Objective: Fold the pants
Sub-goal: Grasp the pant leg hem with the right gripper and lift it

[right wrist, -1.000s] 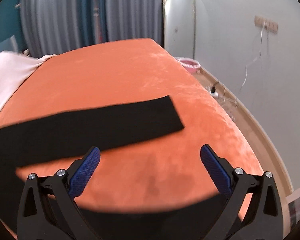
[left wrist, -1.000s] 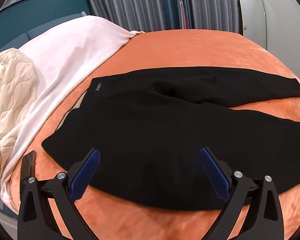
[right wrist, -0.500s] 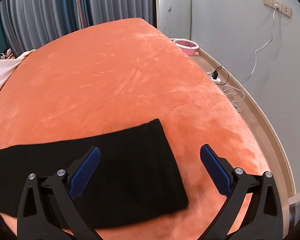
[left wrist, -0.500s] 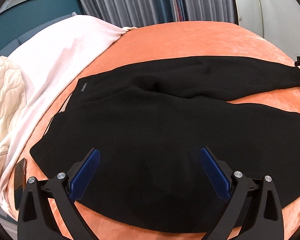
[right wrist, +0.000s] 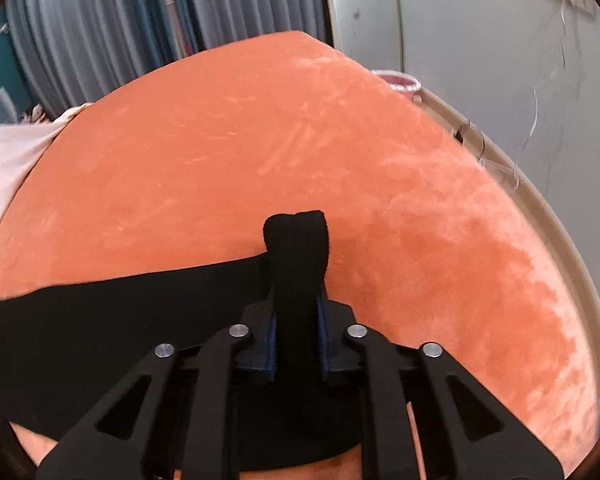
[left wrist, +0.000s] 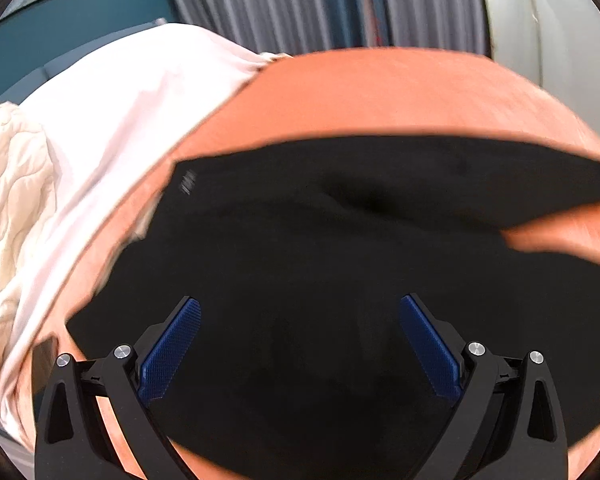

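Note:
Black pants point(left wrist: 300, 260) lie spread across the orange bed cover point(left wrist: 380, 92), waist to the left, legs running right. My left gripper point(left wrist: 300, 344) hovers open above the seat of the pants, nothing between its blue pads point(left wrist: 172, 348); this view is motion-blurred. In the right wrist view, the cuff end of one pant leg point(right wrist: 296, 240) is bunched upright between the fingers of my right gripper point(right wrist: 296, 320). Its jaws are closing and the pads press on the fabric. The rest of that leg point(right wrist: 120, 312) trails off to the left.
A white sheet point(left wrist: 112, 120) and a cream quilt point(left wrist: 12, 184) cover the bed's left side. A dark flat object point(left wrist: 44, 354) lies near the left edge. Curtains point(left wrist: 300, 4) hang behind. The bed's right edge drops to a floor with a pink bowl point(right wrist: 398, 80) and cables.
My right gripper came down over the leg's cuff and closed on it, bunching the fabric. My left gripper slid further over the pants and stayed open.

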`<action>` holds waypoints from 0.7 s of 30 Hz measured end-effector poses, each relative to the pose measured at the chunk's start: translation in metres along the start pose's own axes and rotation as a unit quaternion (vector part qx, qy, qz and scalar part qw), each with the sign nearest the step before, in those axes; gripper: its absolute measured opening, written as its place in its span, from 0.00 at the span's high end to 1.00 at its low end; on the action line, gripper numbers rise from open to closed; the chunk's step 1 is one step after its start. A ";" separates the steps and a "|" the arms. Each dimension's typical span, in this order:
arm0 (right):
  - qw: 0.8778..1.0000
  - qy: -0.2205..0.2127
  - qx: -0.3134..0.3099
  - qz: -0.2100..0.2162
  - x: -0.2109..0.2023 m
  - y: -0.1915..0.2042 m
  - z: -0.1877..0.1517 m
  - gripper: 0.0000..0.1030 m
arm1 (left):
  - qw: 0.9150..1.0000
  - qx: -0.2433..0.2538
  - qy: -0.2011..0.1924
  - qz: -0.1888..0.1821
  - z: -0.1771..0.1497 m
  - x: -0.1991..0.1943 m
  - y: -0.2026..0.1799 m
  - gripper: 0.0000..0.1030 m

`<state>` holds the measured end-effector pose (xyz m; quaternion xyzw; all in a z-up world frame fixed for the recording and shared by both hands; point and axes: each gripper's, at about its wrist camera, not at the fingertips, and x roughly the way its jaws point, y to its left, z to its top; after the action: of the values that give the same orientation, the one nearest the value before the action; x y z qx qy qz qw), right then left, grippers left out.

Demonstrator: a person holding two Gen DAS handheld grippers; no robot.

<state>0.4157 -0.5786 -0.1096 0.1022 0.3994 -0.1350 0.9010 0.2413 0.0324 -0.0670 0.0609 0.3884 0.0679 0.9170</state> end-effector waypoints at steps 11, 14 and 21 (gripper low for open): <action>1.000 -0.006 0.024 -0.004 -0.026 0.005 -0.011 0.87 | 0.985 -0.081 0.082 0.124 0.155 0.185 0.161 0.15; 0.999 -0.004 0.034 -0.004 -0.029 0.007 -0.014 0.87 | 0.981 -0.087 0.110 0.135 0.158 0.220 0.170 0.16; 0.999 -0.002 0.046 -0.011 -0.038 0.013 -0.019 0.87 | 0.977 -0.143 0.156 0.033 0.151 0.252 0.166 0.84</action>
<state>0.3821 -0.5551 -0.0931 0.1390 0.3918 -0.1634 0.8947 0.5103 0.2304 -0.1128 -0.0689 0.5108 0.1619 0.8415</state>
